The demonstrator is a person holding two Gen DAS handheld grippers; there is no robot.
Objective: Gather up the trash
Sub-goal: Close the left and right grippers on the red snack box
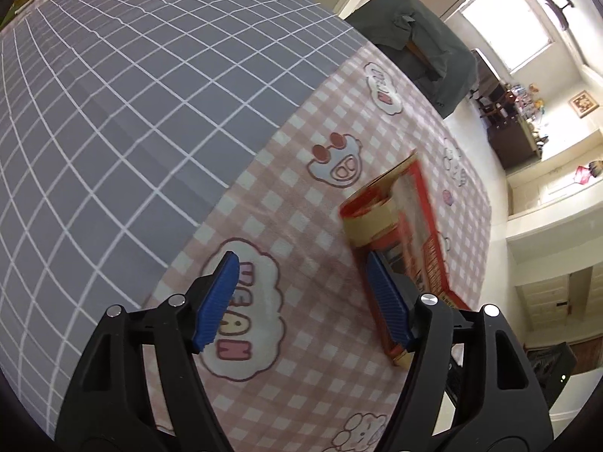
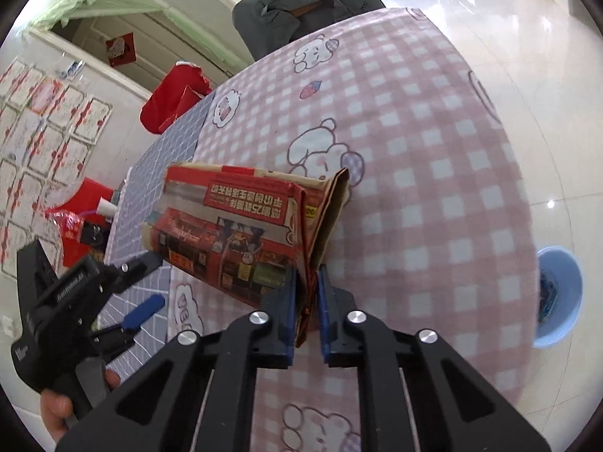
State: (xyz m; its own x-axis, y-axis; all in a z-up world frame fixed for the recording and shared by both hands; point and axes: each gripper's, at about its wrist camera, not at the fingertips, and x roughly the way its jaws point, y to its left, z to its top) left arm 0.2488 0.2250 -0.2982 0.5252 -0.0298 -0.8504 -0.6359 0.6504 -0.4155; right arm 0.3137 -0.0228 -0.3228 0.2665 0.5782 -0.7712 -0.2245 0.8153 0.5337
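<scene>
A crumpled red printed paper bag (image 2: 241,226) lies over the pink checked tablecloth (image 2: 433,188). My right gripper (image 2: 307,282) is shut on the bag's folded near edge, its blue pads pinching it. In the left wrist view the same bag (image 1: 399,233) sits just right of my left gripper (image 1: 305,263), whose blue fingers (image 1: 218,301) stand wide apart over the cloth with nothing between them. The right finger is next to the bag. The left gripper also shows in the right wrist view (image 2: 135,290), at the left and open.
A grey grid mat (image 1: 113,132) covers the far part of the table. A blue bin (image 2: 557,297) with something dark inside stands on the tiled floor right of the table. A chair draped in grey cloth (image 2: 301,3) stands at the far side. Red bags (image 2: 173,94) lie beyond the mat.
</scene>
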